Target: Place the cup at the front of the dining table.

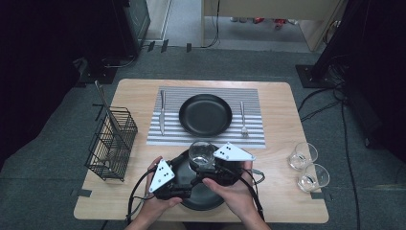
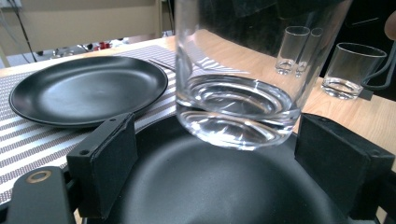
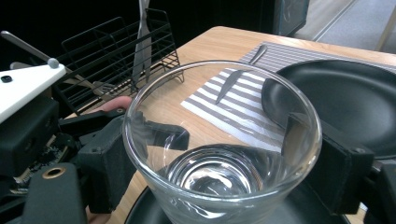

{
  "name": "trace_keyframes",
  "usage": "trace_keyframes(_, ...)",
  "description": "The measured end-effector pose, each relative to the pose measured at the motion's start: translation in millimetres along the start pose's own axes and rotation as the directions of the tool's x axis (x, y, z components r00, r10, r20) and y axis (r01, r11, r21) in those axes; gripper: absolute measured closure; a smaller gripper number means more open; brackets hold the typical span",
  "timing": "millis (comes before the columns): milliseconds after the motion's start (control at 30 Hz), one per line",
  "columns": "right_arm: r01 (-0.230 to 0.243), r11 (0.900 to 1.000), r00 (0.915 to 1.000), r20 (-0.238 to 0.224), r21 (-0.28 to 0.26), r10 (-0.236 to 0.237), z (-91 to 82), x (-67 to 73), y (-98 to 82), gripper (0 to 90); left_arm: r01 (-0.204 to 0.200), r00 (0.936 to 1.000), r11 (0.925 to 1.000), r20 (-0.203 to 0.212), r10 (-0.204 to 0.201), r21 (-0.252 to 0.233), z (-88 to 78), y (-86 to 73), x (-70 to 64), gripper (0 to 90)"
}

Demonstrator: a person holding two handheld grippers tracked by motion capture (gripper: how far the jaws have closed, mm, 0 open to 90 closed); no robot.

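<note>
While the right gripper [image 1: 207, 162] clamps a clear glass [image 1: 202, 152] between its pads, the glass hangs upright just above the near black plate [image 1: 203, 199], at that plate's far edge. The left gripper [image 1: 184, 165] stands with its jaws wide and nothing between them, beside the glass and over the same plate; in the left gripper view the thick glass base [image 2: 236, 119] hovers clear of the plate surface. The step in hand appears to be carrying the glass to a place setting. It is best done by keeping the glass level, lifting it fully clear of the plate rim before moving it sideways, and holding the grip steady, since smooth glass may slip.

Counts: two black plates, the far plate [image 1: 205, 114] lying on the striped mat [image 1: 251, 136] beyond the near plate; three glasses, two spare glasses [image 1: 309, 166] standing right of the near plate; one knife [image 1: 162, 111]; one fork [image 1: 243, 118]; one wire rack [image 1: 111, 143] left of the near plate, holding cutlery.
</note>
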State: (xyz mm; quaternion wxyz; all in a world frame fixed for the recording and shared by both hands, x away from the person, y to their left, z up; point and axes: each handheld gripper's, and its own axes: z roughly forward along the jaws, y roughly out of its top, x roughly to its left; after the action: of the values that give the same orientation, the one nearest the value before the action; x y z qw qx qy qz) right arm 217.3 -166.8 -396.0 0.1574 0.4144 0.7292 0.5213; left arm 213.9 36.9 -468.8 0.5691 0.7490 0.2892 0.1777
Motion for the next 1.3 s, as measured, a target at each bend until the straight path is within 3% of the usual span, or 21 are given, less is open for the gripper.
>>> trace_keyframes(633,0.023,0.999,0.9981,-0.058,0.033,-0.021,15.8,19.5,-1.6,19.0,-0.017,0.9999,0.9994,-0.004,0.017,-0.029,-3.4,4.6,-1.3,14.1)
trace_keyframes(1100,0.064,0.997,0.9969,-0.049,0.049,-0.062,22.5,27.2,-5.6,19.0,-0.031,0.9991,0.9971,-0.032,0.029,-0.070,-10.7,9.8,0.5,15.9)
trace_keyframes(1300,0.061,0.997,0.9971,-0.049,0.048,-0.059,23.4,27.9,-5.6,19.0,-0.034,0.9991,0.9966,-0.028,0.033,-0.075,-11.2,9.4,0.1,19.9)
